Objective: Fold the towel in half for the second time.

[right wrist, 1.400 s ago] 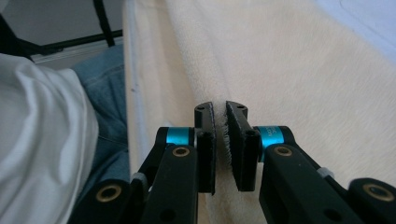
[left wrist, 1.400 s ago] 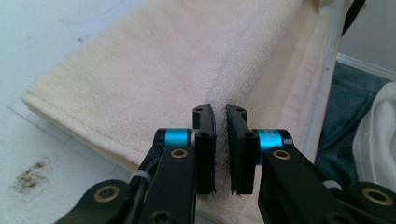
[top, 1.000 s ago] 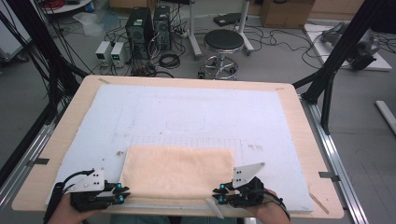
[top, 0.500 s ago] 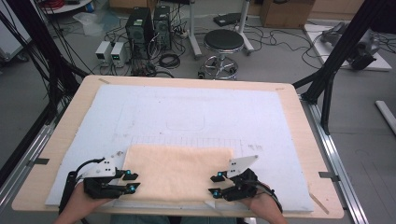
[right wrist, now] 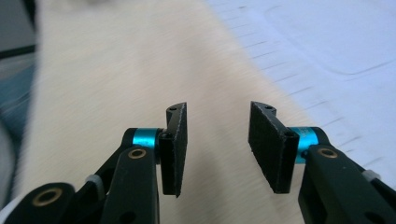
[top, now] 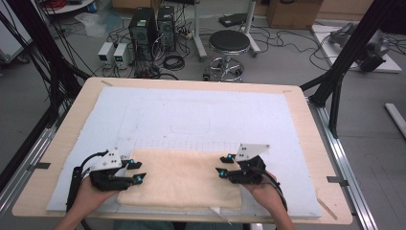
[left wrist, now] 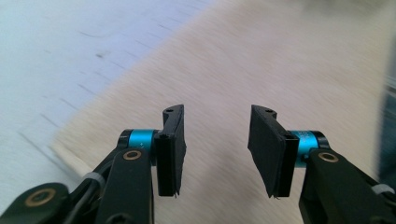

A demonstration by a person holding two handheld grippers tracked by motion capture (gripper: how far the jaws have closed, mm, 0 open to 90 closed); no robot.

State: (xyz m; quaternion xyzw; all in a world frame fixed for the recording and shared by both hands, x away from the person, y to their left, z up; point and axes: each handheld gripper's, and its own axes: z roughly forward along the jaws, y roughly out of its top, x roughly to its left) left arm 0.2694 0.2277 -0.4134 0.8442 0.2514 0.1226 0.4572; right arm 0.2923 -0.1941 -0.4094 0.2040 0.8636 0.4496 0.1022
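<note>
Both tongs [top: 134,171] [top: 225,165] level, gaping, facing inward over towel [top: 184,177]

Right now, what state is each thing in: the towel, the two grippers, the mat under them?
Towel: folded into a flat rectangle, lying near the table's front edge, not held.
Left gripper: jaws have just been opening, open, nothing between them, over the towel's left end.
Right gripper: jaws open, nothing between them, over the towel's right end.
White mat: flat on the wooden table, faintly marked.
</note>
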